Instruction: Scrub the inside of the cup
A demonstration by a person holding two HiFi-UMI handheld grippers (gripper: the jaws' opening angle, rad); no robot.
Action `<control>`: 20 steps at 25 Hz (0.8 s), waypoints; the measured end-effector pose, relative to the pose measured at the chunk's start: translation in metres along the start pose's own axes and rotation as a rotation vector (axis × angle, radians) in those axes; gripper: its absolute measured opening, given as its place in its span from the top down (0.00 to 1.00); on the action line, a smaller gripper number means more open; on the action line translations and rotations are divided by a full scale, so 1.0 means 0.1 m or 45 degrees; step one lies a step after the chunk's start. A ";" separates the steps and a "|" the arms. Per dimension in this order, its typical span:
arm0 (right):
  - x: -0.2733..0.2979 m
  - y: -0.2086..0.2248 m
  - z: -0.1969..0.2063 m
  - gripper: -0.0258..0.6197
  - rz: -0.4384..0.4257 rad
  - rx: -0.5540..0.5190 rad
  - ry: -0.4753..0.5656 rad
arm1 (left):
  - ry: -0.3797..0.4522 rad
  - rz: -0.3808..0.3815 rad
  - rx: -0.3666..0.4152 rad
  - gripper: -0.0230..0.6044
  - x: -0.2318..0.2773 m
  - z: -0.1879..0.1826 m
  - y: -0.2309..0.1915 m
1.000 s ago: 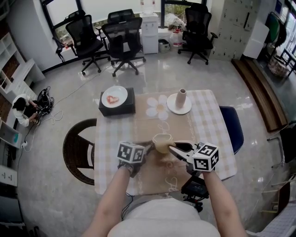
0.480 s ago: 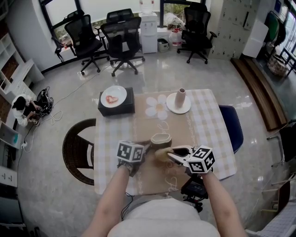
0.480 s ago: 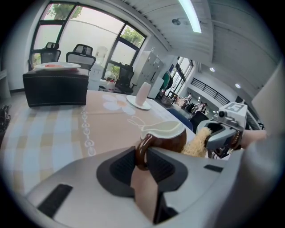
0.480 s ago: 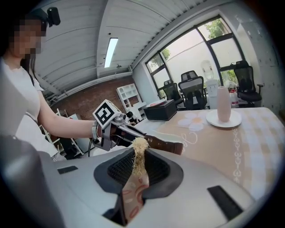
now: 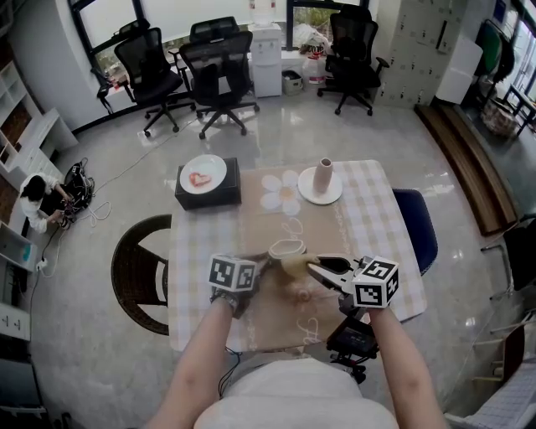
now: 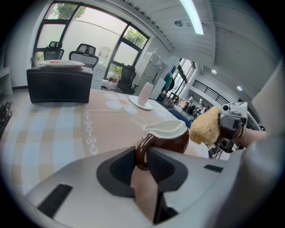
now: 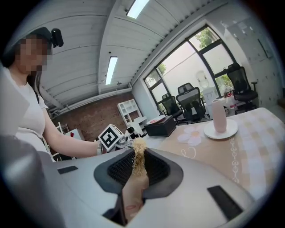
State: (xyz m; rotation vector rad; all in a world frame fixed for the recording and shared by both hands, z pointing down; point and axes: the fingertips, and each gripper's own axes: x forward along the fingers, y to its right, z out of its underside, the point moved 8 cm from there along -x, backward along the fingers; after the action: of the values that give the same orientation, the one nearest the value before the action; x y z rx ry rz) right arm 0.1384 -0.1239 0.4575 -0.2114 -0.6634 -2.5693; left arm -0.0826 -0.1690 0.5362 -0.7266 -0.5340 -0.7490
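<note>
Jaws are clamped: left gripper on the cup handle, right gripper on a sponge held outside the cup; scrubbing is judged unfinished.

Pretty bright daylight all over, pouring in from the windows at 12 o'clock in the head view, with shiny glare on the floor right below them and only soft shadows. Both gripper views are heavy fisheye with black corners. A ceiling light strip blows out at 1 o'clock in the left one, and the shells of the left gripper and right gripper look mushy up close.
</note>
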 end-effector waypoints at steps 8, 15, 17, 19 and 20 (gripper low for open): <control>-0.02 0.08 0.04 0.86 0.032 0.065 0.019 | -0.004 -0.005 0.037 0.86 0.00 0.01 -0.01; 0.01 0.08 0.18 0.86 0.019 0.069 -0.080 | -0.009 -0.029 0.042 0.85 0.01 0.00 -0.06; 0.03 0.08 0.21 0.86 0.015 0.071 -0.110 | -0.010 -0.040 0.046 0.85 0.02 0.00 -0.07; 0.05 0.08 0.25 0.86 0.016 0.062 -0.149 | -0.007 -0.050 0.051 0.85 0.02 -0.01 -0.07; 0.06 0.08 0.27 0.86 0.019 0.056 -0.169 | -0.006 -0.054 0.052 0.85 0.02 -0.01 -0.07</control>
State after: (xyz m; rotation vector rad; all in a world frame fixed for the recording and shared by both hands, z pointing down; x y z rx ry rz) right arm 0.1380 -0.1194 0.4865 -0.3738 -0.7632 -2.5396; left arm -0.0867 -0.1744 0.5392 -0.6809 -0.5687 -0.7738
